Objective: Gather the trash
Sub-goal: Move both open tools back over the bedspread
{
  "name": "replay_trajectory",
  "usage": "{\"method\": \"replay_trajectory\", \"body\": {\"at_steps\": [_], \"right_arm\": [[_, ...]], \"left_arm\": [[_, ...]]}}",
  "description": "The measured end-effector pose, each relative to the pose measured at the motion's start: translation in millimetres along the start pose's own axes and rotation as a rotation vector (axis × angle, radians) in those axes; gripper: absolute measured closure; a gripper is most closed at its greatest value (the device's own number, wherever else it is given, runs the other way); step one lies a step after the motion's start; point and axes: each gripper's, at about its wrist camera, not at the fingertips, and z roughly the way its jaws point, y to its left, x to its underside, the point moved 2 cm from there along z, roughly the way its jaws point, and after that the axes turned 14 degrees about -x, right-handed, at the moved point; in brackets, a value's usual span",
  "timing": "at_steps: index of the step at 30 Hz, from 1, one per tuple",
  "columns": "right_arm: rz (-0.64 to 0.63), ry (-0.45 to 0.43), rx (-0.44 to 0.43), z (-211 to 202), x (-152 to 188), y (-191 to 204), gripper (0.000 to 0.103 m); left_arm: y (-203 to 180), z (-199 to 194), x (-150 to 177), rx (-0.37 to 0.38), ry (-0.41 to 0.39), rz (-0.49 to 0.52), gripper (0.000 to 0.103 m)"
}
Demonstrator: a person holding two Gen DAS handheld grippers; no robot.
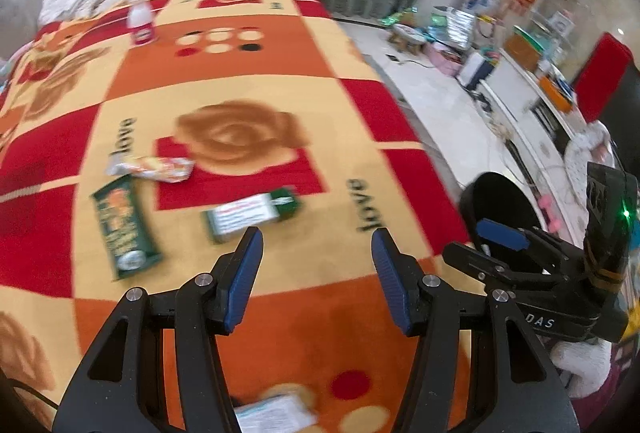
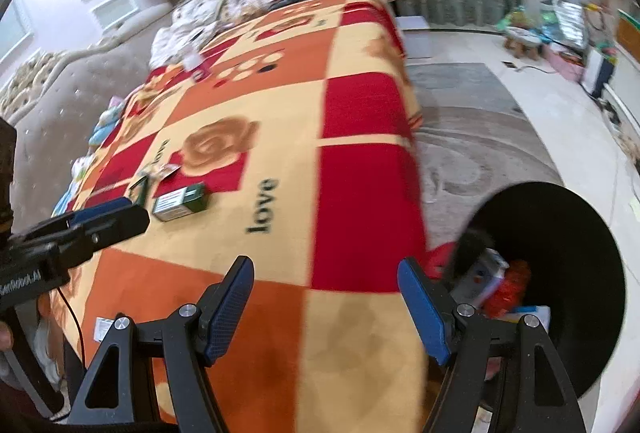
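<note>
Left wrist: both claws gape empty; green box [image 1: 252, 215] lies lengthwise left-right.

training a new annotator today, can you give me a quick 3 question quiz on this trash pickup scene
1. True or false: the left gripper is holding a piece of trash.
2. Which item lies nearest the left gripper's fingertips? A) the white and green box B) the bottle C) the long green packet
3. Where is the black bin, and does it hold anything?

Key
1. False. Its jaws stand open over the blanket with nothing between them.
2. A.
3. On the floor off the bed's edge, beside the right gripper; it already holds some trash, including something red.
</note>
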Motion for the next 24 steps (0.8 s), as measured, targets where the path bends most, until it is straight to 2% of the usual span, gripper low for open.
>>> {"method": "replay_trajectory", "body": {"at_steps": [6,10,16,20,24], "right_arm": [[-0.062,0.059,-0.03,32,-7,32,0.031],[-0.098,0.081,-0.05,49,-11,52,0.031],[-0.139,0.123,-0.074,72,-15,74,0.031],[-0.147,0.141,-0.085,81,-13,81,0.031],[-0.139,0.146,-0.094,82,-14,81,0.031]], "left_arm": [[58,16,11,-0.072,0.039,-0.073,0.048],[97,31,19,-0.102,0.078,-0.158,0.048],[124,42,21,-0.12,0.105,-0.222,0.048],[130,42,7,-0.113,0.068,-0.209,0.048],[127,51,-15,-0.157,0.03,-0.101,0.048]]}}
